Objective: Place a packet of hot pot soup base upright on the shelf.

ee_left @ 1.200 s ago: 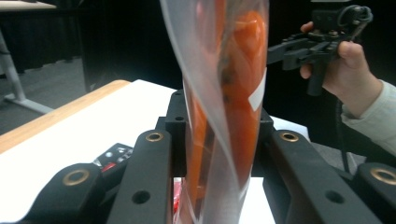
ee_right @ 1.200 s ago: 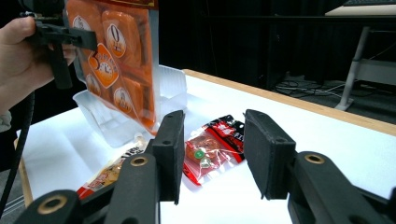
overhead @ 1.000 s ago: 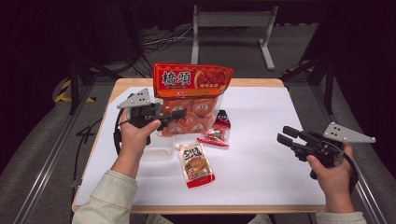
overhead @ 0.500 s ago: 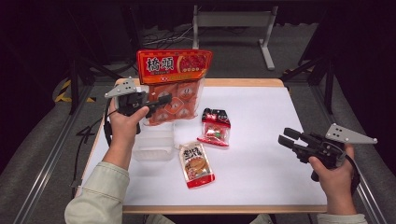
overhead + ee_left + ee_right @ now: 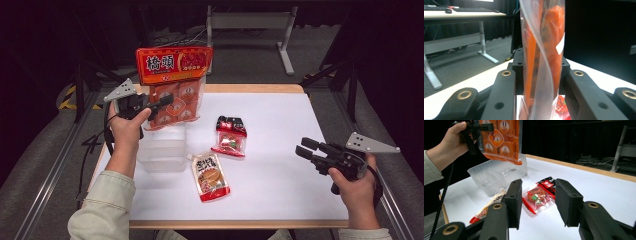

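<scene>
Holding a big orange snack bag (image 5: 172,80) up off the table, the left gripper (image 5: 162,102) has its jaws clamped on the bag's lower half; the bag hangs upright above the far-left part of the white table (image 5: 280,165), its bottom edge just over the clear plastic tub (image 5: 162,147). From the left gripper view the bag (image 5: 541,50) runs straight up between the two black jaws, clear film & orange packs squeezed in the middle. From the right gripper view the bag (image 5: 500,138) is at top left, pinched by the left gripper (image 5: 475,128), w/ the tub (image 5: 496,175) right below it, not touching as far as I can tell.

Right gripper (image 5: 305,147) sits at the right side of the table, held low, jaws pointing left toward the middle. Jaws stand apart at abt mid width, nothing between them (image 5: 537,202).

Two small items lie flat on the table, well apart from the right gripper: a red-black snack pack (image 5: 230,136) near the centre, & a spouted pouch (image 5: 210,175) closer to the person, just beside the tub's near right corner. Both show past the right jaws too: pack (image 5: 537,195), pouch (image 5: 487,207).
</scene>
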Motion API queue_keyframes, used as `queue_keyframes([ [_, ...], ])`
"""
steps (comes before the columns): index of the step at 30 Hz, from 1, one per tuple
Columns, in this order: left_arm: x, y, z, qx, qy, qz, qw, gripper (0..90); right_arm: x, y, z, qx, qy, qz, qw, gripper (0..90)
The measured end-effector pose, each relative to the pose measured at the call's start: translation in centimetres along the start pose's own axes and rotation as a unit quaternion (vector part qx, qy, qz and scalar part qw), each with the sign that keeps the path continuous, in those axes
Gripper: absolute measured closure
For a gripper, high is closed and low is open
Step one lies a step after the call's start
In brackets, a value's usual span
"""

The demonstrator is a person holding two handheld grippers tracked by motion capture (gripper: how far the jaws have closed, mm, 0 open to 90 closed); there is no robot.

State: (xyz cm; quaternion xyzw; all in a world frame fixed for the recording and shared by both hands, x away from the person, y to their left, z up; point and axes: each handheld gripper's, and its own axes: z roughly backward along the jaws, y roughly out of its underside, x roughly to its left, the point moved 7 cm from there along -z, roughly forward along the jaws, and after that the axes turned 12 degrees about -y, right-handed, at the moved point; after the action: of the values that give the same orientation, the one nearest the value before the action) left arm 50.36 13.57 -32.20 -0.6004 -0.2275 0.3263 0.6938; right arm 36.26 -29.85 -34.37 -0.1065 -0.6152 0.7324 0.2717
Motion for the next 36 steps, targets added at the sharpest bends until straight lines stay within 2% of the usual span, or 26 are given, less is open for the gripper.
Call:
queue_keyframes([
  [3, 0.1, 0.3, -0.3, 0.011, -0.009, -0.006, 0.9999, 70.6, -0.1, 0.2, -0.2, 0.003, -0.001, -0.003, 1.0, 58.4],
  [6, 0.5, 0.4, -0.6, 0.011, -0.017, -0.005, 0.9998, 70.6, -0.1, 0.2, -0.1, 0.003, -0.001, -0.002, 1.0, 58.4],
  [9, 1.1, 0.5, -0.7, 0.006, -0.027, 0.007, 0.9996, 70.6, -0.2, 0.2, 0.0, 0.002, -0.002, -0.002, 1.0, 58.4],
  [13, 1.8, 0.7, -0.8, 0.011, -0.044, 0.012, 0.9989, 70.6, -0.2, 0.1, 0.1, -0.001, -0.003, -0.001, 1.0, 58.4],
  [18, 2.2, 0.9, -1.0, 0.012, -0.059, 0.005, 0.9982, 70.6, 0.2, -0.1, 0.1, -0.008, -0.019, 0.009, 0.9997, 57.8],
  [27, 3.5, 1.1, -0.4, 0.005, -0.086, 0.026, 0.9959, 70.6, 0.7, 0.2, -0.7, 0.001, -0.034, 0.017, 0.9993, 57.8],
  [31, 3.5, 1.7, -1.2, 0.024, -0.09, 0.018, 0.9955, 70.6, 0.8, 0.0, -0.6, -0.011, -0.033, 0.025, 0.9991, 59.3],
  [36, 3.8, 2.0, -2.0, 0.02, -0.095, 0.034, 0.9947, 70.6, 1.0, -0.2, -0.5, -0.014, -0.033, 0.032, 0.9988, 59.7],
])
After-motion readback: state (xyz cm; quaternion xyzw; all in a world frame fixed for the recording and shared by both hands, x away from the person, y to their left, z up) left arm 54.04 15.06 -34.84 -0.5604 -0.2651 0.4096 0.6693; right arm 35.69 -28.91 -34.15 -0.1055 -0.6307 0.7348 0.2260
